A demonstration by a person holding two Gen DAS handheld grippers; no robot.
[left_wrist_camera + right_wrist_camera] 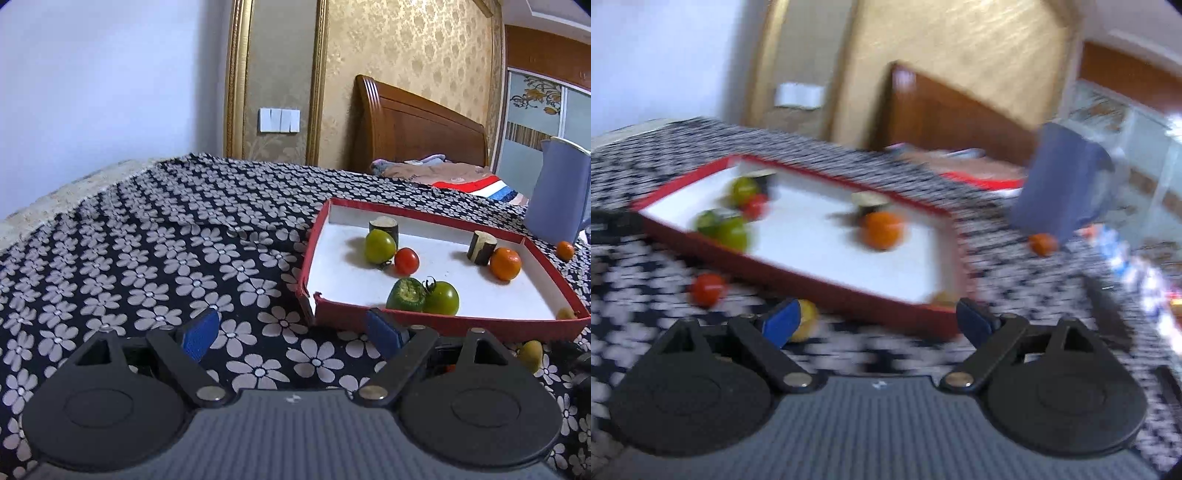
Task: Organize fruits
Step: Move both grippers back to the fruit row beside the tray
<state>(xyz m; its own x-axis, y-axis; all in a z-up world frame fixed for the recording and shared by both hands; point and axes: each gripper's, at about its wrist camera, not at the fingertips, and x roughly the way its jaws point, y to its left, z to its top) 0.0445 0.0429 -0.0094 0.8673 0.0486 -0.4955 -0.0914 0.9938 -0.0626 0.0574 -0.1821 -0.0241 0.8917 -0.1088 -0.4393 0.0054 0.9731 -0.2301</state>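
In the left wrist view the left gripper (291,334) fills the bottom of the frame with its jaws spread wide and nothing between the blue pads (201,334); only the black cloth printed with pale flowers (155,266) that covers the tabletop shows in the gap, and the pads touch no fruit. To the right of centre lies a shallow red cardboard tray with a white floor (443,323), its near wall just beyond the right-hand pad. Inside it, toward the far left corner, a yellow-green round tomato (379,246) sits against a dark-skinned cut cylinder of vegetable (385,225), with a small red tomato (406,261) just beside it. Near the front wall a green pepper with its cut stem end showing (406,294) touches a green tomato (441,298). Toward the right a second dark cut cylinder (481,247) stands beside an orange mandarin (505,263). A lavender-blue jug (557,192) stands beyond the tray at the right edge, a small orange fruit (565,250) at its foot, and a yellow-green fruit (530,355) lies on the cloth outside the tray at lower right. The right wrist view is heavily blurred. The right gripper (877,325) likewise has its jaws wide apart and grips nothing; a yellowish fruit (809,319) lies on the cloth just behind the left-hand pad, whether touching it I cannot tell, and a red tomato (707,289) lies farther left, outside the tray.
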